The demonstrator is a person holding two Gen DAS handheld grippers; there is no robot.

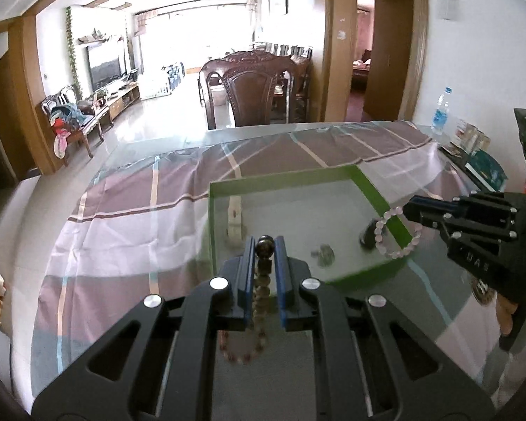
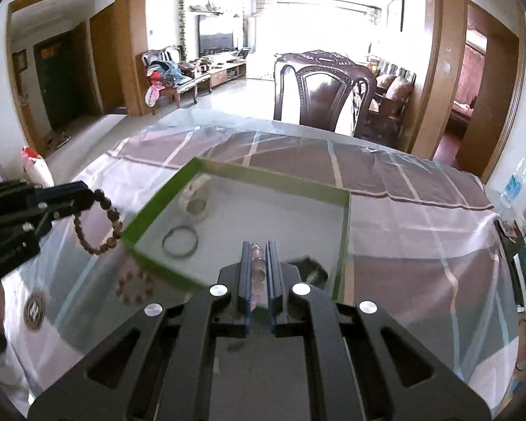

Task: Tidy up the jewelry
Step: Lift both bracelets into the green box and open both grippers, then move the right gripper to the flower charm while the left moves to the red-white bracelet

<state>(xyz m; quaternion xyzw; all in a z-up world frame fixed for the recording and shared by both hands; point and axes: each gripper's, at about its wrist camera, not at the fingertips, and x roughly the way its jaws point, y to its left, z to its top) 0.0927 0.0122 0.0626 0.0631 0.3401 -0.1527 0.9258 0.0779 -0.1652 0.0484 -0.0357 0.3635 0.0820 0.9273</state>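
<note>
two wrist views over a glass tabletop (image 1: pixel 368 315) laid over a plaid cloth (image 1: pixel 133 221), with a shallow green-walled tray (image 1: pixel 378 193) near the centre of each frame.

in the left wrist view, the left claw (image 1: pixel 265 245) fills the lower middle of the frame. its jaws are closed on a brown bead bracelet (image 1: pixel 263 266); one dark bead sits right at the fingertips and the rest of the strand hangs down between the fingers toward the bottom of the frame. at the right edge, the right claw (image 1: pixel 408 207) reaches in from the side, pinching a pale pink bead bracelet (image 1: pixel 396 235) that dangles as a loop over the tray's right wall.

in the right wrist view, the right claw (image 2: pixel 255 245) sits lower centre, jaws closed on the pink beads (image 2: pixel 257 259), which show between the fingers. the left claw (image 2: pixel 87 193) enters from the left edge, gripping the brown bracelet (image 2: pixel 101 224), which hangs just outside the tray's (image 2: pixel 273 173) left corner, above the tabletop (image 2: pixel 87 308).

inside the tray lie a dark green bangle (image 2: pixel 180 240), a pale watch (image 2: pixel 194 198) toward the far left corner and a dark item (image 2: pixel 312 270), blurred, near the right wall. a red bead bracelet (image 2: pixel 135 286) lies on the glass in the lower left, outside the tray. a carved wooden chair (image 2: pixel 324 87) stands behind the tabletop in the upper middle, and a water bottle (image 2: pixel 517 179) at the right edge.
</note>
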